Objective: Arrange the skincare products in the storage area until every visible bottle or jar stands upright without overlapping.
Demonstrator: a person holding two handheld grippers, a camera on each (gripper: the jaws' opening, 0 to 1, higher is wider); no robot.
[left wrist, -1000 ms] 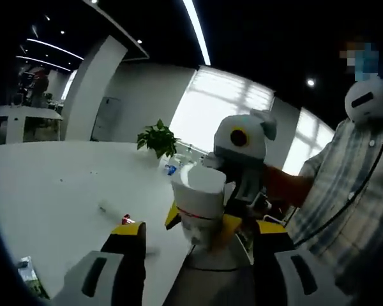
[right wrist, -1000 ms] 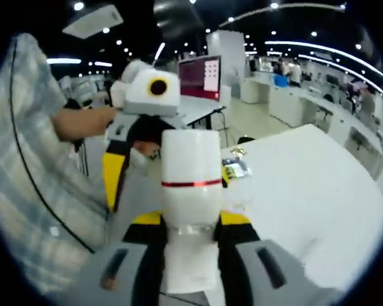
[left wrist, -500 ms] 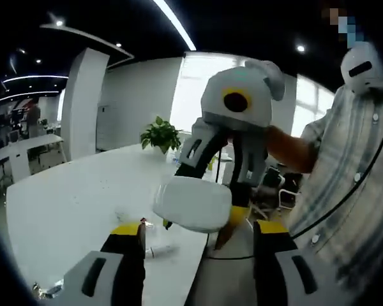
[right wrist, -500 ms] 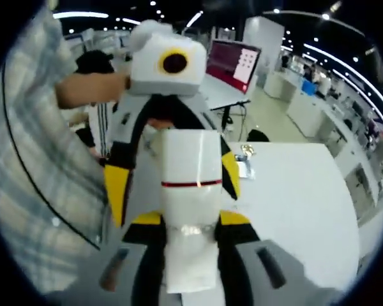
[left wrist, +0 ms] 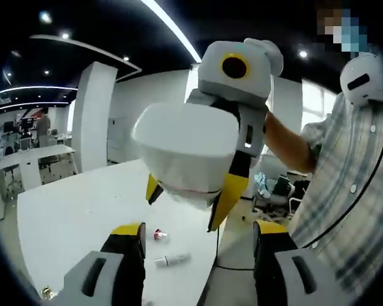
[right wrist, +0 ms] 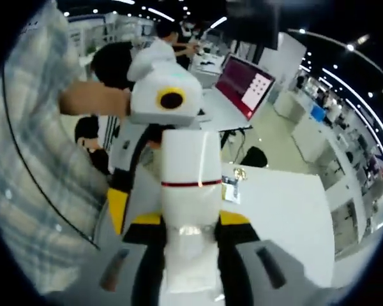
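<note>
A white bottle with a thin red band (right wrist: 191, 185) is held off the table, and my right gripper (right wrist: 190, 220) is shut on its lower part. In the left gripper view the bottle's broad white end (left wrist: 188, 150) faces the camera, with the right gripper (left wrist: 190, 192) clamped on it and a person's hand behind. My left gripper (left wrist: 200, 229) stands open just below the bottle, nothing between its jaws. In the right gripper view the left gripper faces me from behind the bottle, one of its yellow fingertips (right wrist: 117, 209) showing to the bottle's left.
A white table (left wrist: 70, 217) lies below, with a small tube (left wrist: 172, 259) and a red-capped item (left wrist: 158, 234) on it. A flat packet (right wrist: 230, 189) lies on the table (right wrist: 287, 217). A laptop with a red screen (right wrist: 249, 80) stands behind. A person's plaid shirt (right wrist: 32, 178) is close on the left.
In the left gripper view the right gripper has lifted and tipped the bottle, so its end now looms larger and higher. Both cameras have shifted. The grip on the bottle is unchanged.
</note>
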